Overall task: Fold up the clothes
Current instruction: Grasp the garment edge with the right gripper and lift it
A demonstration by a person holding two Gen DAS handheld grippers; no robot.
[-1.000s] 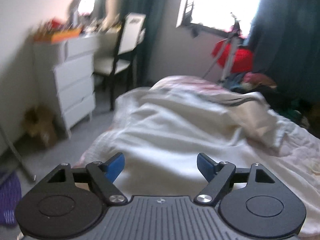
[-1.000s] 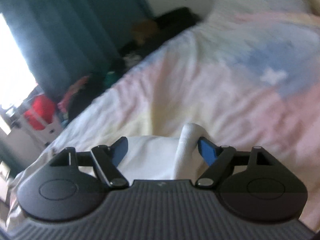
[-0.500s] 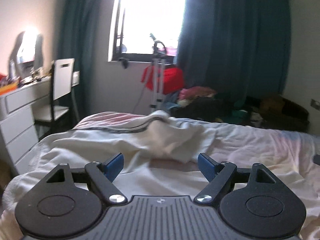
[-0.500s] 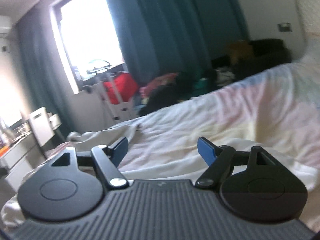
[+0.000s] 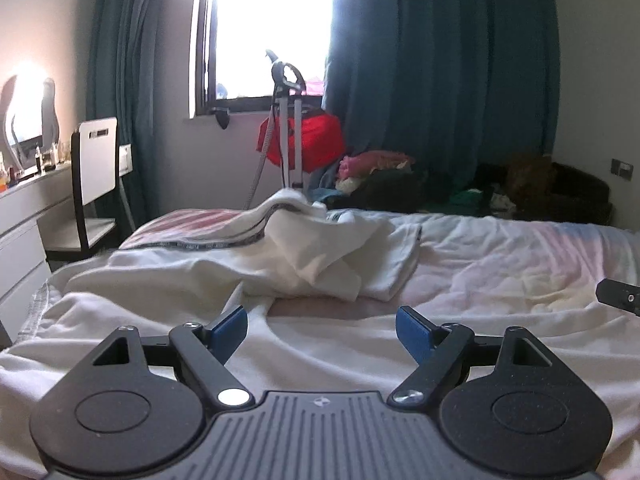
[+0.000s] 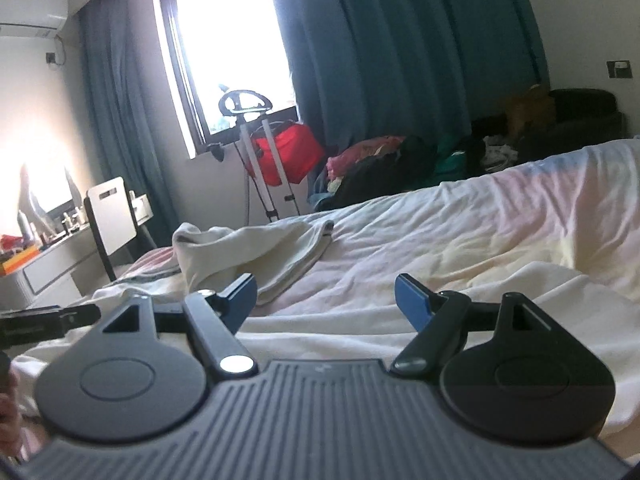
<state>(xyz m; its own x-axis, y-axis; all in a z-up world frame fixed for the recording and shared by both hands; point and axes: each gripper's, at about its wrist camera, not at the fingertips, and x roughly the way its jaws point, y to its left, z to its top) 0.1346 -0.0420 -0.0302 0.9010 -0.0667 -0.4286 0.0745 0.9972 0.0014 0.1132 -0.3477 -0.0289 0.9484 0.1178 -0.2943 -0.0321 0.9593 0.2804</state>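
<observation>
A white garment lies crumpled in a heap on the bed, with more white cloth spread toward me under both grippers. It also shows in the right wrist view, left of centre. My left gripper is open and empty, low over the near white cloth, short of the heap. My right gripper is open and empty over the near cloth to the right of the left one. A piece of the right gripper shows at the right edge of the left wrist view.
Behind the bed stand a window with teal curtains, a garment steamer with a red bag, and a pile of clothes. A white chair and a dresser stand at the left.
Both grippers have swung up from looking down at the bed to looking level across it toward the window. Both stay open. The right one no longer has the white cloth between its fingers.
</observation>
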